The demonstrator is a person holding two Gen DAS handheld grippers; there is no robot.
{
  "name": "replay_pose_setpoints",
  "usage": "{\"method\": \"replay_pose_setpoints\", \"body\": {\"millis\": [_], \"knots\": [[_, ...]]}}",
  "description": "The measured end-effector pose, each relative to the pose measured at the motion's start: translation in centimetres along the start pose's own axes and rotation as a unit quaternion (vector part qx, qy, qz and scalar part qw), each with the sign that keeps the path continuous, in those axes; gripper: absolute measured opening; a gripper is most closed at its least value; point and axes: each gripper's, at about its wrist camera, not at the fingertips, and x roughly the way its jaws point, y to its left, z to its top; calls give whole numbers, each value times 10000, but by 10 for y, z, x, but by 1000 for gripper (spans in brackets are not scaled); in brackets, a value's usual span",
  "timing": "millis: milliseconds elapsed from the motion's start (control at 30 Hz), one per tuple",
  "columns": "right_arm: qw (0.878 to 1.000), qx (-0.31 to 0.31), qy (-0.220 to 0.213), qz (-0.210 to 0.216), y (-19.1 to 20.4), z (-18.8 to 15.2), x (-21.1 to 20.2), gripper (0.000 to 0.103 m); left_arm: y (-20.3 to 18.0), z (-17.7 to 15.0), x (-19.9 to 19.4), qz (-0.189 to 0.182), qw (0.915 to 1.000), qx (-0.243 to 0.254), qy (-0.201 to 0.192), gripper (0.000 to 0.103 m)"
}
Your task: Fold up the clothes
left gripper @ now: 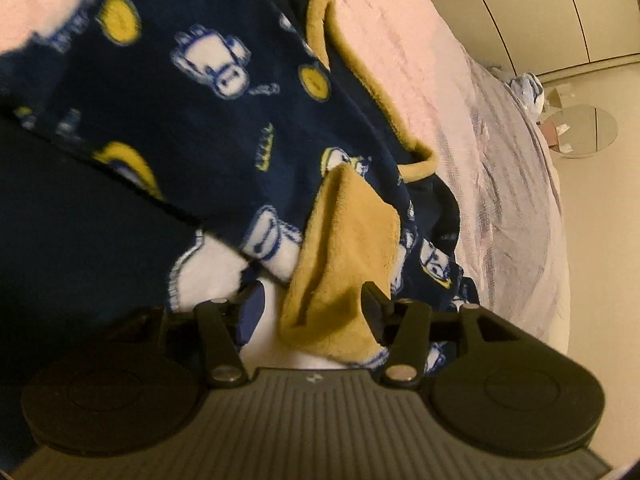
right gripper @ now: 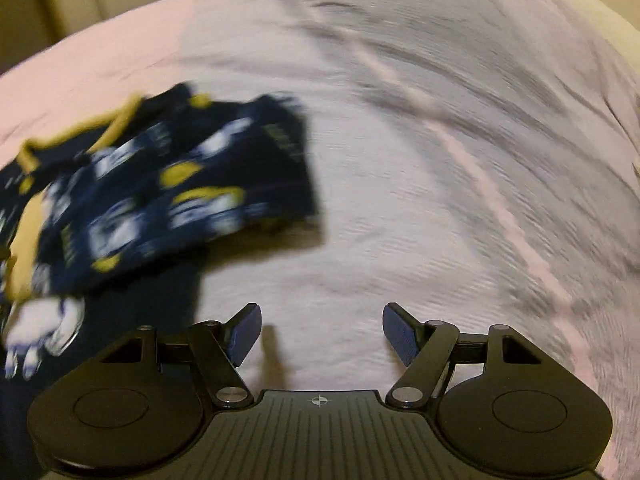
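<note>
Navy fleece garment [left gripper: 208, 92] with yellow and white print, lying crumpled on pale pink bedspread [left gripper: 404, 40]. Left gripper [left gripper: 316, 312] low over its near edge, jaws parted, mustard-yellow flap [left gripper: 344, 248] of the garment between them; contact of pads with cloth not clear. Right gripper [right gripper: 318, 330] spread wide, nothing between the fingers, over bare bedspread [right gripper: 400, 160]. Garment [right gripper: 160, 184] off to its left, blurred. Round glass table [left gripper: 580, 136] on floor beyond the bed.

Garment [right gripper: 168, 184] on bedspread [right gripper: 440, 160] — left of right gripper [right gripper: 318, 334], apparently folded
</note>
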Motion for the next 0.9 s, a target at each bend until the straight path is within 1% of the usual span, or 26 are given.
{"method": "replay_pose_setpoints", "body": {"millis": [33, 67, 100, 133, 167, 200, 233, 267, 333, 400, 433, 500, 533, 567, 600, 633, 667, 700, 733, 833, 900], "knots": [[10000, 43, 7, -27, -3, 0, 0, 71, -7, -1, 3, -19, 9998, 188, 115, 25], [9999, 84, 14, -54, -7, 0, 1, 71, -13, -2, 5, -38, 9990, 377, 230, 7], [9999, 80, 19, -79, -8, -1, 2, 71, -21, -3, 6, -26, 9977, 606, 298, 7], [9999, 69, 16, -92, -8, -1, 3, 71, -34, -3, 0, 68, 9949, 986, 183, 7], [9999, 51, 9, -94, -7, -2, 3, 71, -49, -1, -11, 92, 9899, 1413, -23, 6], [10000, 23, -9, -93, -6, -1, 3, 71, -63, 2, -22, 116, 9827, 1837, -230, 6], [9999, -3, -66, -84, -5, 1, 1, 71, -77, 5, -34, 145, 9733, 2244, -460, 6], [9999, -29, -123, -73, -3, 4, 0, 71, -88, 12, -49, 196, 9622, 2605, -766, 6], [9993, -102, -333, 95, -1, 12, -2, 71, -109, 25, -80, 299, 9348, 3269, -1355, 6], [9974, -270, -517, 414, 6, 18, -3, 71, -112, 37, -106, 441, 9149, 3594, -1788, 6], [9956, -378, -601, 615, 11, 21, -4, 71, -106, 42, -115, 591, 9089, 3655, -1919, 6], [9909, -597, -682, 994, 22, 25, -2, 71, -77, 50, -114, 949, 9139, 3477, -1866, 6], [9891, -735, -654, 1092, 30, 25, 1, 71, -63, 54, -114, 1127, 9159, 3386, -1839, 7], [9878, -895, -641, 1105, 39, 24, 4, 71, -46, 59, -112, 1282, 9213, 3214, -1772, 7], [9861, -1055, -628, 1119, 47, 23, 8, 71, -23, 64, -103, 1345, 9374, 2794, -1588, 7], [9840, -1215, -629, 1140, 54, 21, 12, 71, -2, 65, -95, 1336, 9507, 2407, -1429, 7], [9812, -1409, -642, 1154, 62, 19, 15, 71, 19, 67, -86, 1326, 9621, 2016, -1267, 7], [9779, -1604, -660, 1166, 69, 18, 18, 71, 37, 67, -79, 1283, 9711, 1661, -1137, 7], [9736, -1825, -757, 1146, 75, 16, 19, 71, 46, 65, -77, 1149, 9763, 1443, -1132, 8], [9568, -2484, -1054, 1082, 92, 14, 19, 71, 57, 63, -80, 809, 9846, 898, -1264, 11], [9440, -2861, -1270, 1047, 100, 14, 17, 71, 62, 67, -81, 615, 9870, 586, -1366, 20]]}}
